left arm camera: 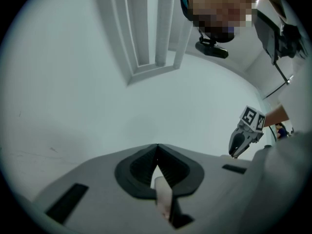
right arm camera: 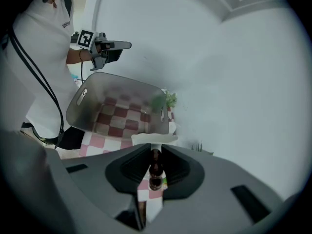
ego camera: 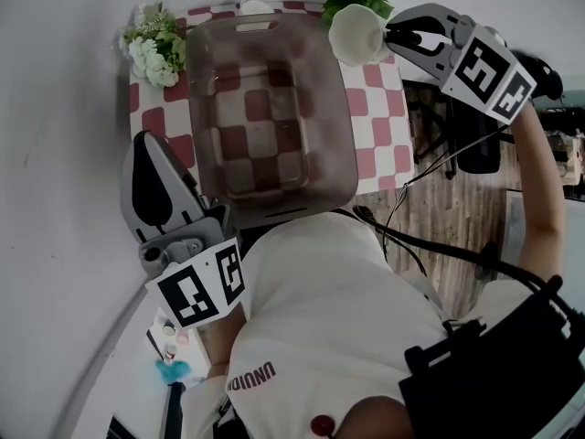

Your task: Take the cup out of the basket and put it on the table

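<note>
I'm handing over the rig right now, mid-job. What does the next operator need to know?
Right gripper: shut on the rim of the cup, held in the air by the far right corner of the basket.
Left gripper: shut, empty, beside the basket's near left side.
Done: cup is out of the basket.
Left: lower it onto the table and release.
</note>
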